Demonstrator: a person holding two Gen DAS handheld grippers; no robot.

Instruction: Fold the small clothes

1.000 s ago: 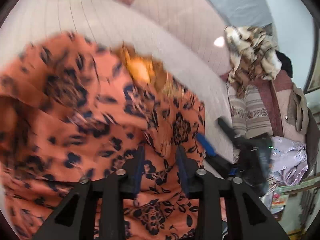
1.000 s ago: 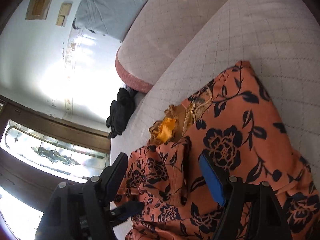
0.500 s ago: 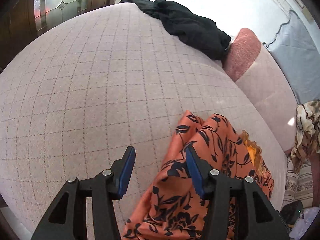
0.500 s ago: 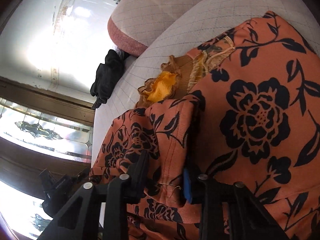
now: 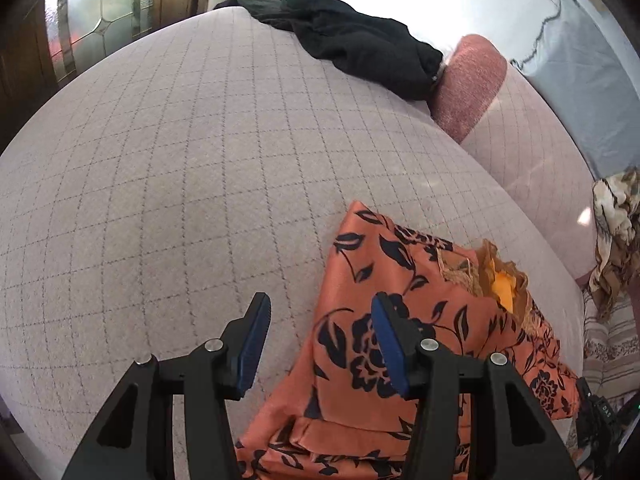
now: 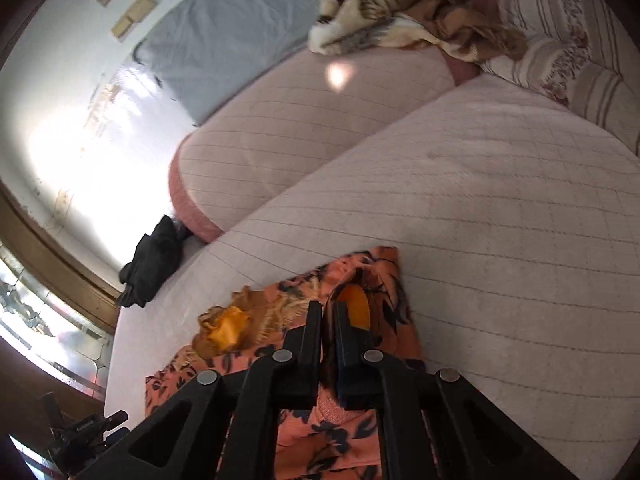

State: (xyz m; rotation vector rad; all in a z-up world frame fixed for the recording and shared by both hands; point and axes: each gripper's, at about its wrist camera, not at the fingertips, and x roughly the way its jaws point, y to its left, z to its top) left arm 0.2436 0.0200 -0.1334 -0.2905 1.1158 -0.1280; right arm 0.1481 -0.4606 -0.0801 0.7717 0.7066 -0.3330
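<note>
An orange garment with black flowers (image 5: pixel 400 320) lies bunched on the beige checked cushion (image 5: pixel 180 200), its yellow-lined frilly neck (image 5: pixel 500 280) turned up. My left gripper (image 5: pixel 320 340) hovers open over the garment's left edge. Its right finger (image 5: pixel 388 344) is above the cloth, its left finger above bare cushion, and the pads press on nothing. In the right wrist view my right gripper (image 6: pixel 328 316) is shut on a raised fold of the orange garment (image 6: pixel 380 280), beside the yellow neck (image 6: pixel 228 328).
A black garment (image 5: pixel 360 52) lies at the cushion's far edge beside a pink bolster (image 5: pixel 468 84). A brown and cream patterned cloth (image 6: pixel 400 12) and striped pillows (image 6: pixel 560 40) sit at the back right. A glazed wooden door (image 5: pixel 100 20) stands on the left.
My left gripper let go of the orange cloth, swung left and opened wider over the garment's edge. My right gripper closed on a fold of the garment and drew back with it.
</note>
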